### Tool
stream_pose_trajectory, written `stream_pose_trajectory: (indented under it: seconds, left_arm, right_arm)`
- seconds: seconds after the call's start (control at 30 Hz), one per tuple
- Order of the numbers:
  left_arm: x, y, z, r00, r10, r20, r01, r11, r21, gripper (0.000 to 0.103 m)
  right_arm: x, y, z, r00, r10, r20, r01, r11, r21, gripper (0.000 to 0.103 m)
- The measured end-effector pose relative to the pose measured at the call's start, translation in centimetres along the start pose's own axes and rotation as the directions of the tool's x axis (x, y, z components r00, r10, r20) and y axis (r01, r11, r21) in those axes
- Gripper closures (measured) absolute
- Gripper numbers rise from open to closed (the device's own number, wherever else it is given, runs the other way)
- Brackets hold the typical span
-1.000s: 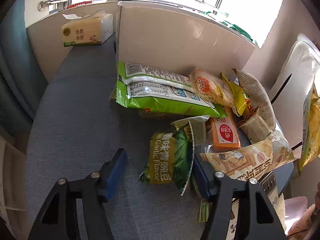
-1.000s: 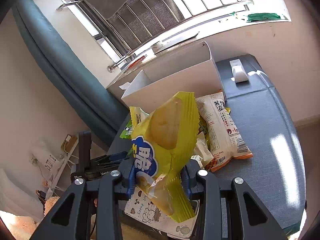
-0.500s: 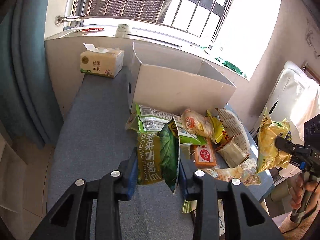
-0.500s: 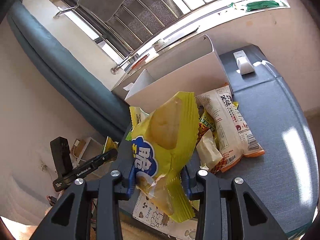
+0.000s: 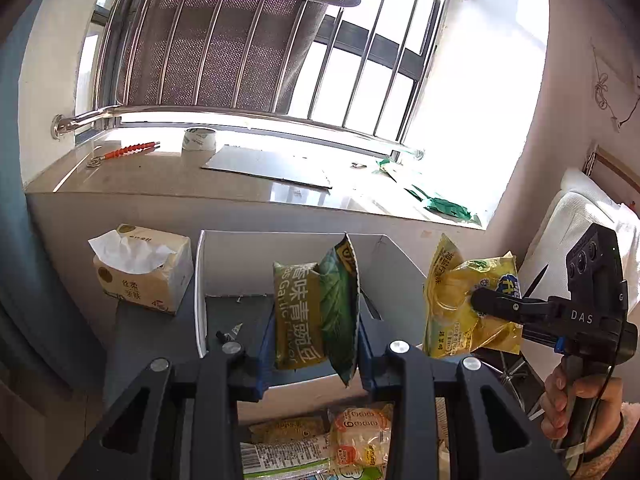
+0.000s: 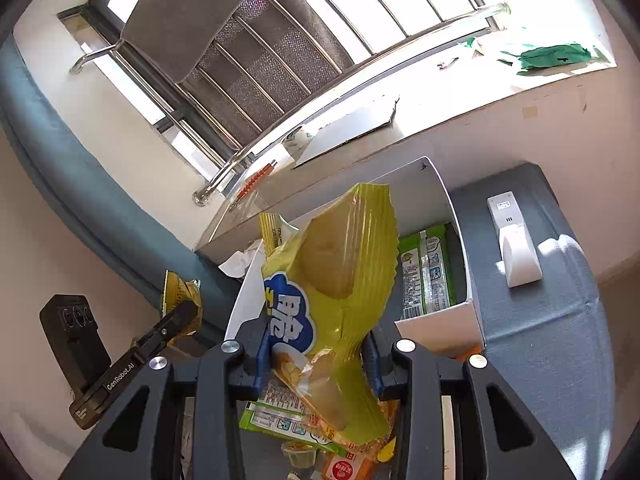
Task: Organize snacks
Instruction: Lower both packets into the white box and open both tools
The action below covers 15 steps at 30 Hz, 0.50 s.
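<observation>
- One second ago the left gripper [image 5: 316, 356] was open on the table, right by the green pea bag [image 5: 316, 312]. Now it has shut on that bag and lifted it up.
- The green pea bag now hangs over the white box [image 5: 288, 246]. Half a second ago it was still above the snack pile.
- The right gripper [image 6: 316, 360] has moved too. Its yellow chip bag [image 6: 332, 292] was over the pile before. Now it is up by the box as well.
- I think this means both bags are about ready to go into the box. Neither bag is inside yet.
- The left gripper's two fingers are pressed in tight on the lower part of the green pea bag. The bag stands up straight between them.
- The right gripper's fingers squeeze the yellow chip bag near its bottom half. The bag leans and sticks up high.
- From the left camera, the right gripper [image 5: 496, 306] shows at the side, biting the yellow chip bag [image 5: 468, 300] just beside the box wall.
- One green packet [image 6: 426, 272] already lies in the box, against the right wall.
- More snacks [image 5: 344, 440] wait on the table in front of the box. A tissue pack [image 5: 140, 270] sits to the left of the box.
</observation>
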State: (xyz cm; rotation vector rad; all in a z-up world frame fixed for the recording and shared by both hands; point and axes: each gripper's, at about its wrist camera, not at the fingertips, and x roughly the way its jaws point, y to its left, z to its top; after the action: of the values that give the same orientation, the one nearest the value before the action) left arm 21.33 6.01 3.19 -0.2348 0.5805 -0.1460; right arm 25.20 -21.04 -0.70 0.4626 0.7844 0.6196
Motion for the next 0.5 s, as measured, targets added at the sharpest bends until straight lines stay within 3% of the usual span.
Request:
stream_pose_trajectory:
  seconds: [0.1, 0.17, 0.2, 0.23, 0.27, 0.37, 0.5]
  left_arm:
    - [3.5, -0.2, 1.7, 0.999, 0.021, -0.041, -0.022, 1.0, -0.005, 0.065]
    - [5.0, 0.1, 2.2, 0.997, 0.042, -0.057, -0.044, 0.999, -0.032, 0.06]
    - [5.5, 0.2, 2.2, 0.995, 0.065, -0.079, -0.068, 0.997, -0.037, 0.041]
    - [6.0, 0.4, 2.3, 0.991, 0.087, -0.104, -0.092, 0.995, -0.043, 0.026]
    - [6.1, 0.7, 2.2, 0.988, 0.102, -0.115, -0.108, 0.993, -0.051, 0.001]
    - [5.4, 1.0, 1.7, 0.99, 0.092, -0.103, -0.096, 0.995, -0.036, 0.0]
    - [3.6, 1.2, 1.2, 0.993, 0.101, -0.06, -0.102, 0.995, -0.018, 0.0]
  right_arm:
    - [2.6, -0.4, 3.0, 0.997, -0.073, -0.007, 0.073, 0.997, 0.0, 0.062]
    - [3.9, -0.9, 4.3, 0.997, -0.075, -0.023, 0.075, 0.997, 0.017, 0.058]
    - [4.4, -1.2, 4.8, 0.997, -0.072, -0.042, 0.073, 0.997, 0.033, 0.04]
    - [4.6, -1.4, 5.3, 0.995, -0.085, -0.047, 0.088, 0.995, 0.056, 0.005]
    - [4.3, -1.4, 5.5, 0.994, -0.107, -0.025, 0.108, 0.992, 0.065, 0.0]
    - [2.9, -0.9, 5.4, 0.989, -0.138, 0.047, 0.138, 0.99, 0.013, 0.0]
    - [2.9, -0.6, 4.8, 0.992, -0.129, 0.012, 0.129, 0.992, -0.003, 0.0]
